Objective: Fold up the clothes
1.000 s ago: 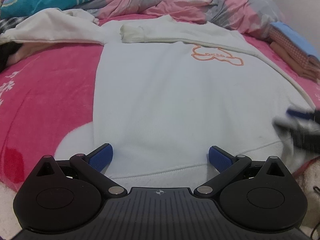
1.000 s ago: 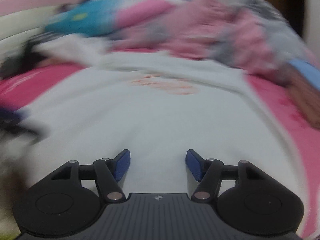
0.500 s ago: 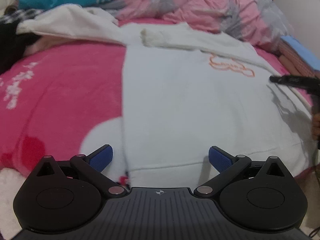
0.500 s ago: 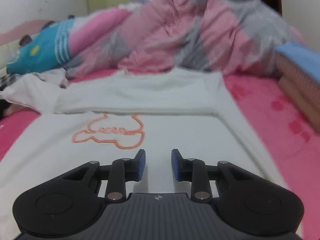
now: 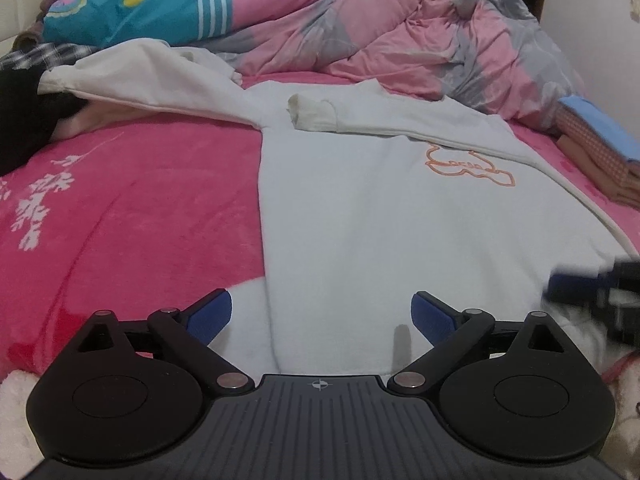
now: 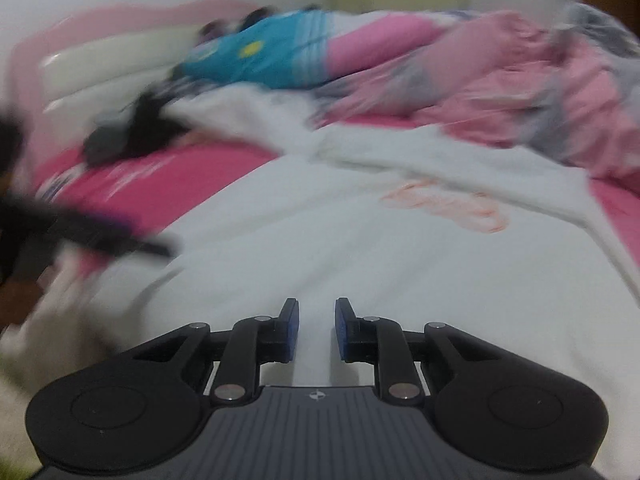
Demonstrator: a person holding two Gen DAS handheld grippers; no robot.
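We're lining up left gripper, jaws wide, & right gripper, nearly closed, empty, w/ sweatshirt hem, gripping evenly.

1. Pretty blurry shot. Right tongs hover low over the white sweatshirt, blue pads nearly together with a narrow gap, nothing between them.
2. Orange outline print sits ahead.
3. Left tongs smear in from the left edge.
4. Pink bed underneath.

The sweatshirt lies flat on the bed, filling the frame's centre and right. A crumpled quilt sits behind it at the top, and folded clothes lie at the right edge.
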